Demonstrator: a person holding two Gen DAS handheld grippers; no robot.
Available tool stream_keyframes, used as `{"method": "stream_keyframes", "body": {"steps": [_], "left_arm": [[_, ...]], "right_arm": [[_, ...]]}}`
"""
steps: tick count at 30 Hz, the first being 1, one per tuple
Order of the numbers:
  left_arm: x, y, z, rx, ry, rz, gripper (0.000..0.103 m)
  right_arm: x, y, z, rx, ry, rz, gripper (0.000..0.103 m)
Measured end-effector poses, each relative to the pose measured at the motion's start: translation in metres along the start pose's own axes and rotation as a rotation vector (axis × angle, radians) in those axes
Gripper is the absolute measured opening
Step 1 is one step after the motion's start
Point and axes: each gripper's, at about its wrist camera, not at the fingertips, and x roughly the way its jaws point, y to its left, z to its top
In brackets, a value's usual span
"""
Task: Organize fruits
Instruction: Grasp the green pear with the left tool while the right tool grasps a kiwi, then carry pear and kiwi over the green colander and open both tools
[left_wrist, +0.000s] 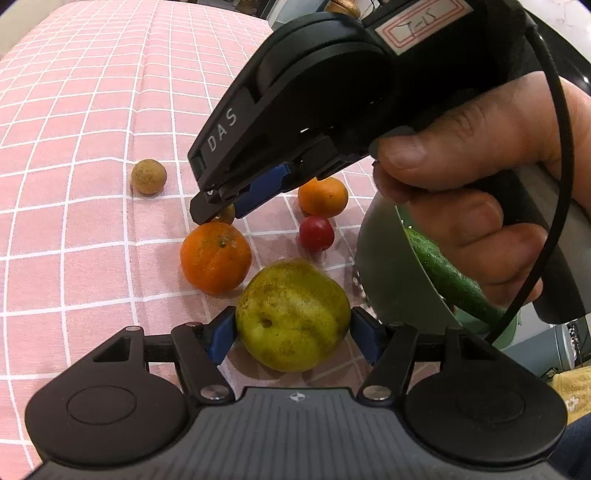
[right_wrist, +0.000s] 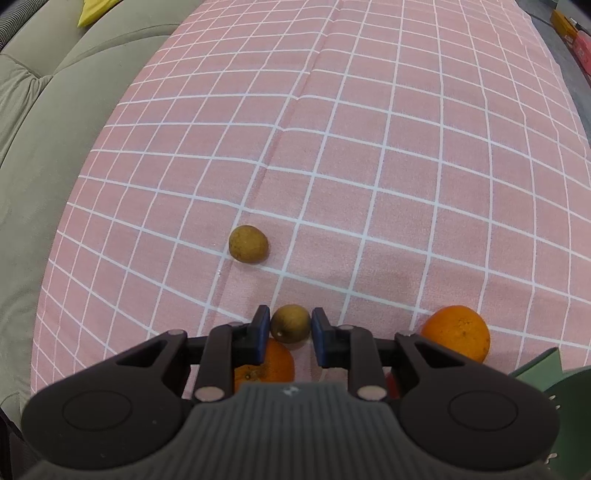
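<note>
Fruits lie scattered on my pink checked cloth (right_wrist: 369, 155); my right gripper (right_wrist: 289, 326), aimed steeply down, is clamped on a small brown fruit (right_wrist: 290, 323), the green bowl (right_wrist: 543, 373) just to its right; my left gripper (left_wrist: 291, 328) grips a pear (left_wrist: 291, 314)

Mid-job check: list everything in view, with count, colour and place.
pear: one, yellow-green, between left jaws
orange: two, orange, on cloth beyond pear
red fruit: one, red, between the oranges
small brown fruit: two, brown; one loose on cloth, one in right jaws
cucumber: one, green, in bowl
bowl: one, pale green, right of pear
cloth: one, pink with white checks, under the fruit
sofa: one, grey-green, beside cloth
left gripper: one, black, shut on pear
right gripper: one, black, shut on small brown fruit
hand: one, holding right gripper
</note>
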Motion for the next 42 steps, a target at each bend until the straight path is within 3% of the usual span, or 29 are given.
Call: {"method": "stream_keyframes", "body": {"steps": [12, 22, 26, 33, 42], "left_arm": [[-0.02, -0.022, 0.004, 0.077, -0.024, 0.039, 0.075], [-0.067, -0.031, -0.009, 0.096, -0.081, 0.122, 0.076], [-0.077, -0.04, -0.015, 0.097, -0.069, 0.149, 0.075], [-0.077, -0.069, -0.008, 0.103, -0.073, 0.186, 0.076], [-0.055, -0.13, 0.015, 0.242, -0.053, 0.199, 0.076]], "right_arm": [[-0.063, -0.004, -0.024, 0.02, -0.101, 0.041, 0.02], [-0.131, -0.03, -0.085, 0.11, -0.237, 0.073, 0.02], [-0.149, -0.048, -0.118, 0.139, -0.274, 0.078, 0.02], [-0.179, -0.095, -0.157, 0.191, -0.343, 0.019, 0.02], [-0.186, -0.132, -0.178, 0.233, -0.348, 0.001, 0.02]]}}
